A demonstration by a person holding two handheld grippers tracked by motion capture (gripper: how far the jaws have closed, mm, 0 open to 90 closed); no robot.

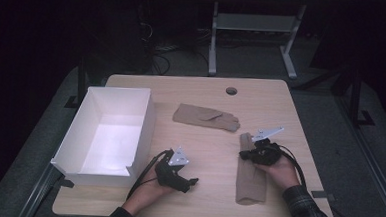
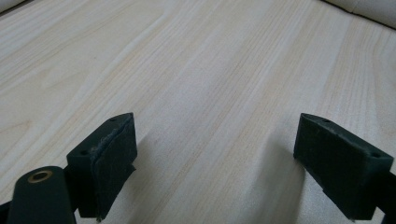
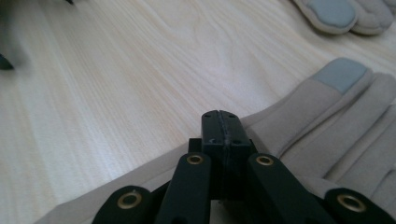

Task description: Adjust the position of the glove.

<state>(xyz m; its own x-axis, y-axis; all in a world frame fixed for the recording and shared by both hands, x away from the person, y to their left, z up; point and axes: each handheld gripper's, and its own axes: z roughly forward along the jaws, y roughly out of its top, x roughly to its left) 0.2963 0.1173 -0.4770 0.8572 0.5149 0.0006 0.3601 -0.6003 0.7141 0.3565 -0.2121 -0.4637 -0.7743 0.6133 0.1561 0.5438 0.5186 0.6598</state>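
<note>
Two beige gloves lie on the wooden table (image 1: 208,152). One glove (image 1: 251,177) lies lengthwise at the right front, its grey-tipped fingers (image 3: 343,77) pointing away. My right gripper (image 1: 245,152) rests low over this glove's left edge, jaws shut pad to pad (image 3: 222,116); no fabric shows between them. The other glove (image 1: 206,117) lies flat farther back at the middle, and its fingertips (image 3: 345,14) show in the right gripper view. My left gripper (image 1: 193,181) hovers over bare wood at the front, open (image 2: 217,158), nothing between its pads.
An open white box (image 1: 144,117) stands at the table's left side, close to my left hand. A round cable hole (image 1: 231,91) sits near the far edge. Beyond the table stands a metal desk frame (image 1: 213,39) on the dark floor.
</note>
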